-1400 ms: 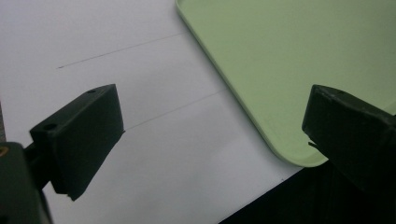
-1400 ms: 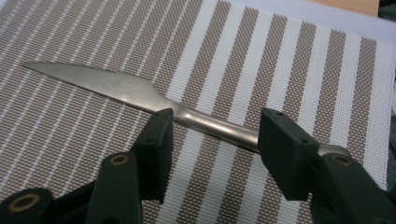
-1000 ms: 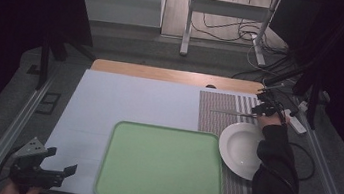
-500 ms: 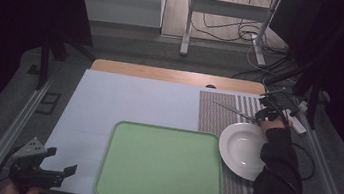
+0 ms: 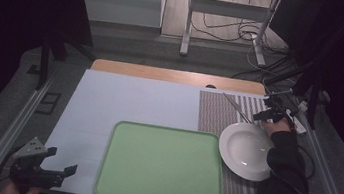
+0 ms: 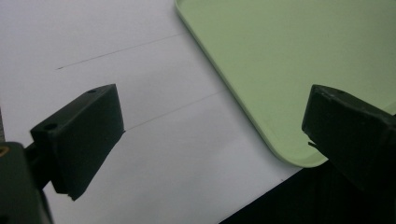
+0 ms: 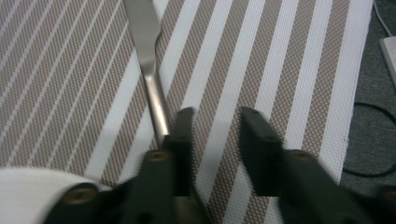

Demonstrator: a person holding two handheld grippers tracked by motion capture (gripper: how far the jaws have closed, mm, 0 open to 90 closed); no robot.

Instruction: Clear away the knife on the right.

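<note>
White table cover is lying under a green tray, w/ a striped mat at right carrying a white plate, rim overlapping the mat's edge. A metal utensil is lying on the mat past the plate. Left gripper is hovering at the near-left corner, jaws wide apart, holding nothing. Right gripper is sitting part-open, one jaw beside the utensil's handle; contact can't be told. Vs 1 s ago, right hand is sitting nearer the plate.
</note>
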